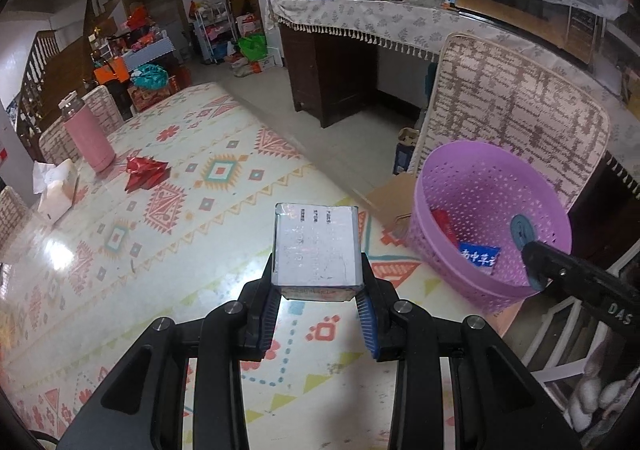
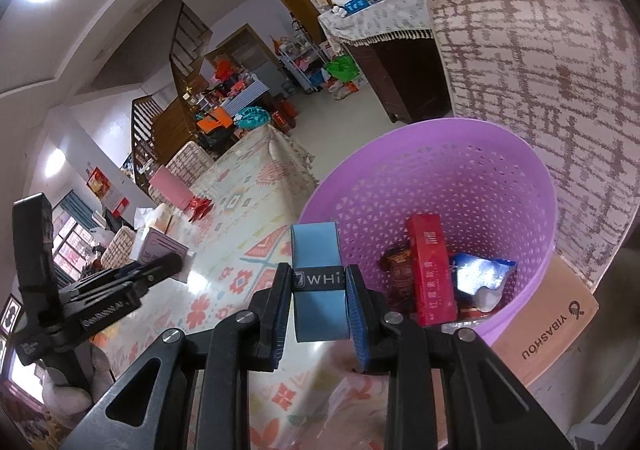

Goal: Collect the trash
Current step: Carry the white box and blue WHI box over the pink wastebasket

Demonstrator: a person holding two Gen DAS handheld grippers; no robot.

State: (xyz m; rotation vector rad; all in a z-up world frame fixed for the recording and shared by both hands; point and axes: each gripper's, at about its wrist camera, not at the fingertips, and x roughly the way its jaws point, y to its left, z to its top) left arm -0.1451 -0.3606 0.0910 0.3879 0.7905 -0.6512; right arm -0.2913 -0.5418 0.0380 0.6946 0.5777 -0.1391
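Observation:
My left gripper is shut on a small grey-white carton, held above the patterned table to the left of the purple perforated basket. My right gripper is shut on a light-blue roll with a black band, held just over the near-left rim of the purple basket. In the basket lie a red box, a blue-and-silver wrapper and a brown packet. The right gripper's end with the roll also shows in the left wrist view, over the basket.
On the table stand a pink flask, crumpled red foil and a tissue pack. A cardboard box sits by the basket. A covered chair back stands behind it, at the table's right edge.

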